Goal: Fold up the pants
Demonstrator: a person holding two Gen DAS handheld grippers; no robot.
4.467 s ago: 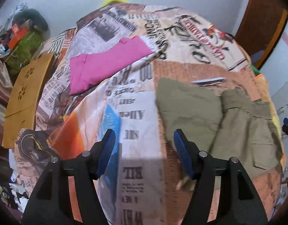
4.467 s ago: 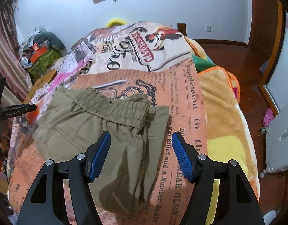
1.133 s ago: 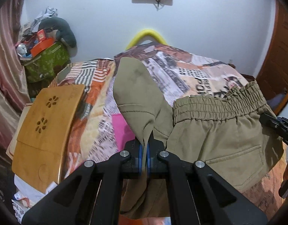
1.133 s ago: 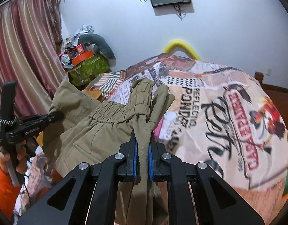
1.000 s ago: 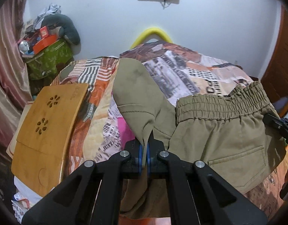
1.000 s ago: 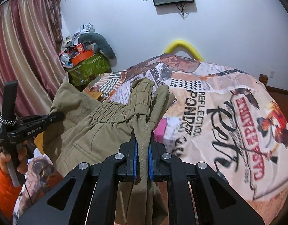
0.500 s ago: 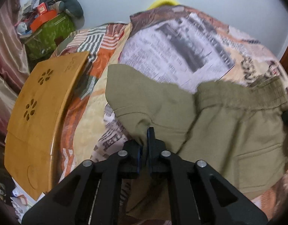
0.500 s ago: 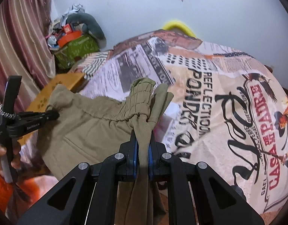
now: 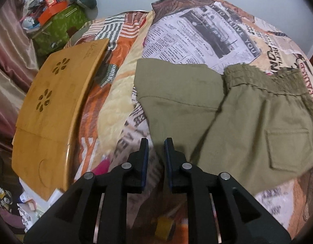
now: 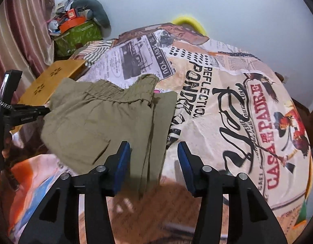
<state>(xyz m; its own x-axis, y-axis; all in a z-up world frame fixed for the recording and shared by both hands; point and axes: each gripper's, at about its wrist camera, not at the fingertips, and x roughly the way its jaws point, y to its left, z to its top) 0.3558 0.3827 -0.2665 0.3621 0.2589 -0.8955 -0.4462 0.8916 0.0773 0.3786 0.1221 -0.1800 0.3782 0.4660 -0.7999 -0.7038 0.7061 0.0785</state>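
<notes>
I am holding both tongs over the olive pants (image 9: 248, 118) lying folded on the bed (image 10: 227, 105), which is covered in a newspaper-print spread. My left tongs (image 9: 155, 142) have just been opening to a narrow gap, nothing gripped, above the pants' near edge. My right tongs (image 10: 154, 146) have just been opening wider, with the cloth lying loose below and between the blades. In the far corner, a green box (image 10: 79, 34) is carrying an orange container and clutter. A wooden tray (image 9: 54, 111) is lying beside the pants.
</notes>
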